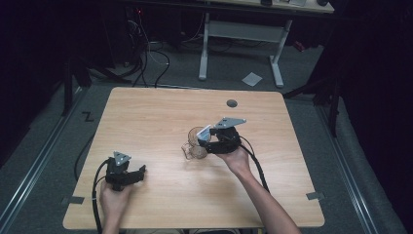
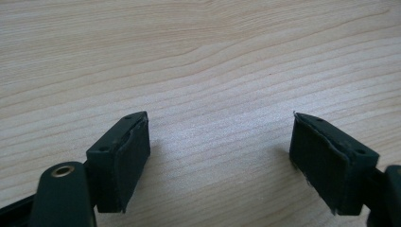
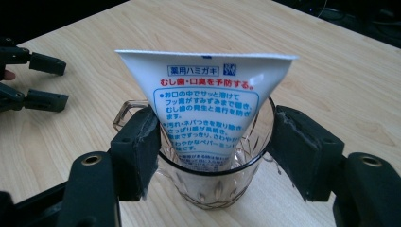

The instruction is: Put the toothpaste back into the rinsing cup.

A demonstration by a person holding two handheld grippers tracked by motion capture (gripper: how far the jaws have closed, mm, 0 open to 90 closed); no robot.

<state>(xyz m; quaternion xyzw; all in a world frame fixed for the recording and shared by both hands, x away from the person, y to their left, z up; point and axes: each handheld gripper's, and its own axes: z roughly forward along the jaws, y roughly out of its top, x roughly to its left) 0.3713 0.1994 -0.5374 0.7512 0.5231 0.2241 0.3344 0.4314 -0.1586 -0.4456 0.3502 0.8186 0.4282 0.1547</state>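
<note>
Right gripper view showed a white tube (image 3: 205, 106) standing crimped end up in a clear glass cup (image 3: 215, 182), its lower part inside the rim and its flat top leaning toward the camera. The right gripper (image 3: 215, 151) had its jaws spread on either side of the cup, the left one close against the rim and the cup's handle, the right one just beside the rim; neither pressed on the tube, so the gripper was open and held nothing. High view placed the cup (image 1: 197, 145) a little right of the middle of the table (image 1: 146, 112), with the right gripper (image 1: 210, 141) just beside it. The left gripper (image 2: 220, 161) rested near the front left corner, well apart from the cup, jaws open over bare wood.
</note>
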